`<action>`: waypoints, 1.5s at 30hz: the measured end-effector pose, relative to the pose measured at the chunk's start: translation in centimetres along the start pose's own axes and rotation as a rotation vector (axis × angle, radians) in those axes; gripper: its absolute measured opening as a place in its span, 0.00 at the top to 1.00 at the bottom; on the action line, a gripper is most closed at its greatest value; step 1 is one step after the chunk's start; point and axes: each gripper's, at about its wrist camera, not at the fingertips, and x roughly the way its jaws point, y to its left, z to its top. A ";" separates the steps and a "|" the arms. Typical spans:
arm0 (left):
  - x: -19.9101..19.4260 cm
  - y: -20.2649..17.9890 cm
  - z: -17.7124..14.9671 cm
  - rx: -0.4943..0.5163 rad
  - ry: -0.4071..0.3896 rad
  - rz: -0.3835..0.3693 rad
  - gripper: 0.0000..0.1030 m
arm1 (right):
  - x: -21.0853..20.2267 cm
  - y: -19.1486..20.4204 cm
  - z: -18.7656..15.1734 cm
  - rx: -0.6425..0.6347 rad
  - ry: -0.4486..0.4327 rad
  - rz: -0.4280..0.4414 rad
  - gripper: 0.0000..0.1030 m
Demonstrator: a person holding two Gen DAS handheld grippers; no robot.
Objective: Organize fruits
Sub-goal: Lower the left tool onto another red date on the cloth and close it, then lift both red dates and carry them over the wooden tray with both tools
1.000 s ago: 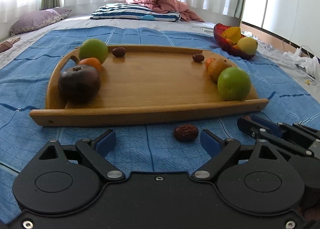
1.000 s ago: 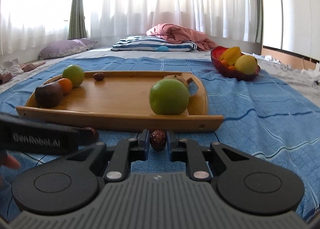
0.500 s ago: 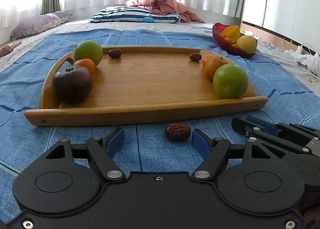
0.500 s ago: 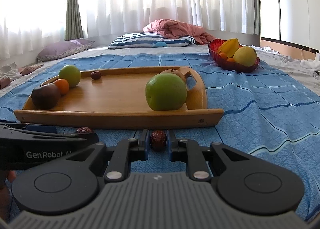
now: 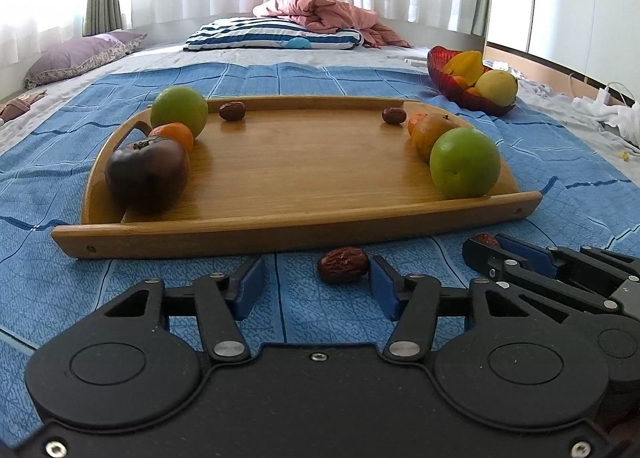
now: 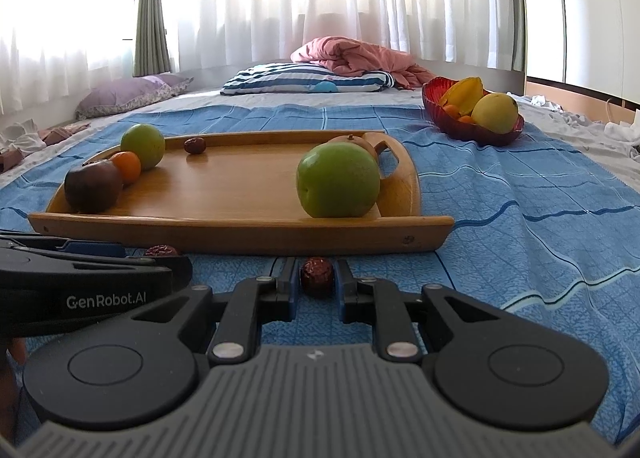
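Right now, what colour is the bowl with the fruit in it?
Red bowl, clearest in the right wrist view.

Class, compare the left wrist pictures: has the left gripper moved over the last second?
Yes. The left gripper has crept forward toward the wooden tray, and its jaws are closing around the date lying on the blue blanket.

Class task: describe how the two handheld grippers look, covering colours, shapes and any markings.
The left gripper has a black body with two round discs, silver pivot pins and blue finger pads. Its side carries white "GenRobot.AI" lettering. The right gripper has black linkages on a ribbed grey body, silver pins and blue pads. No cables show.
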 end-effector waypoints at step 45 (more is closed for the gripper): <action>-0.5 0.4 -0.4 -0.009 -0.065 0.051 0.74 | 0.1 0.5 -0.2 -0.039 -0.007 0.013 0.79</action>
